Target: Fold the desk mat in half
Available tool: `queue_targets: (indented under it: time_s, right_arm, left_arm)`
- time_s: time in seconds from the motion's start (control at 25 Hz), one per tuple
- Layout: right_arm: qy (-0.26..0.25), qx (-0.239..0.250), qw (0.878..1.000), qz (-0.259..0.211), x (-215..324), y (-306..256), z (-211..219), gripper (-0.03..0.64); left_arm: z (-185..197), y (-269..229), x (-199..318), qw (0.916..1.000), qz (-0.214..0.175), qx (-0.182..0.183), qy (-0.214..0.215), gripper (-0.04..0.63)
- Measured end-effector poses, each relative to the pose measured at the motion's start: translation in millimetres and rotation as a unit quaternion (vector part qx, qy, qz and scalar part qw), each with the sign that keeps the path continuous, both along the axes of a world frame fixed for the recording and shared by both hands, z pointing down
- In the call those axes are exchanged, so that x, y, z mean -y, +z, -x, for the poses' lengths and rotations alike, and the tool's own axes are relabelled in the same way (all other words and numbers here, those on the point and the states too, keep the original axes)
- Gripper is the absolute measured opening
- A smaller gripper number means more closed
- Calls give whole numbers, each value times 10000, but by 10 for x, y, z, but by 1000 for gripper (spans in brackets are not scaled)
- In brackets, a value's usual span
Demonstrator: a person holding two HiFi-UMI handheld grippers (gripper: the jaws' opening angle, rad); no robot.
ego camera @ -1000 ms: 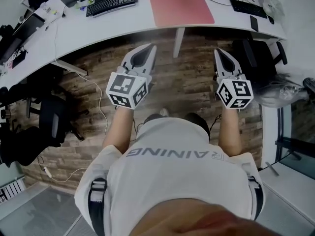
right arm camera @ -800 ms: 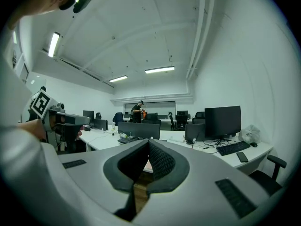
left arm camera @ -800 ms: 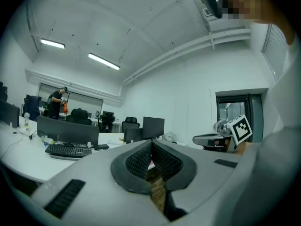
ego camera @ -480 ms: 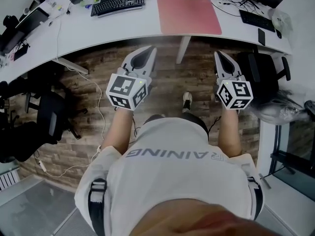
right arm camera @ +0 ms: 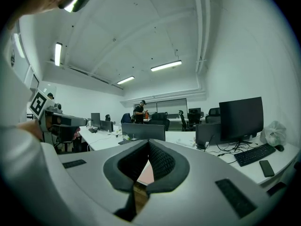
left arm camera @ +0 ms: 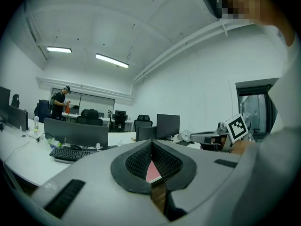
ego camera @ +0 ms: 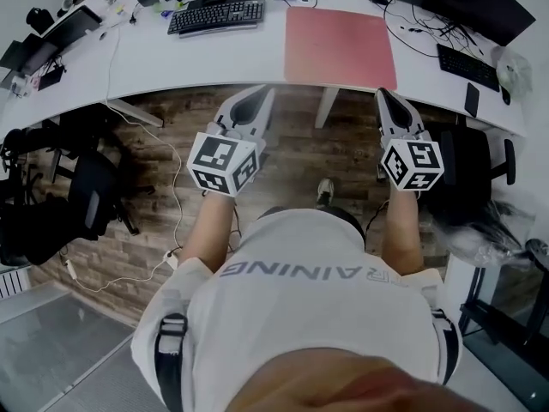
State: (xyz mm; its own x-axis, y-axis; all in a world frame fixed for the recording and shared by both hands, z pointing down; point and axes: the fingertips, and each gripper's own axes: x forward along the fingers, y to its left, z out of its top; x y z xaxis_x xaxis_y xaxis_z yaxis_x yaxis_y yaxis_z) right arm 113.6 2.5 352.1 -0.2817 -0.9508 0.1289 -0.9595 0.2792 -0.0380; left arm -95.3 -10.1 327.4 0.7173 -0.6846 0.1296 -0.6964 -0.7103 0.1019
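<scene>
The pink desk mat (ego camera: pixel 339 48) lies flat on the white desk (ego camera: pixel 154 54), to the right of a black keyboard (ego camera: pixel 216 15). Both grippers hang in the air over the wooden floor, short of the desk's near edge. My left gripper (ego camera: pixel 264 94) is shut and empty, level with the mat's left side. My right gripper (ego camera: pixel 383 95) is shut and empty too, just below the mat's right corner. In the left gripper view a sliver of the mat (left arm camera: pixel 153 172) shows below the closed tips (left arm camera: pixel 151 143). The right gripper view shows the mat (right arm camera: pixel 145 173) the same way.
A second keyboard (ego camera: pixel 467 65), a phone (ego camera: pixel 471 99) and cables lie on the desk's right part. A white desk leg (ego camera: pixel 324 108) stands under the mat. Black office chairs (ego camera: pixel 90 197) (ego camera: pixel 467 157) flank me. A person (left arm camera: pixel 59 102) stands far back in the room.
The desk and mat have come nearer and lower in the head view as I stepped forward. Both grippers keep their pose and stay shut.
</scene>
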Motion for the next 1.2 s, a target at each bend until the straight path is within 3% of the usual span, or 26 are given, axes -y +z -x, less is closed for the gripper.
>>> queue_targets:
  time_s: [0.36,0.76,1.2]
  right_arm:
    - [-259,107,9995,130,594,74,-699,23]
    - [-790,120,9966,206,1153,152,-1044,23]
    - [-1389,152,9885,586,1666,496,-556,23]
  left_arm:
    - [-606,45,473,9994,72,61,-342,28]
    - [-900,62,830,9957,50,99,-920,28]
    - [-497,258,1142,9890,319,93,-1440,28]
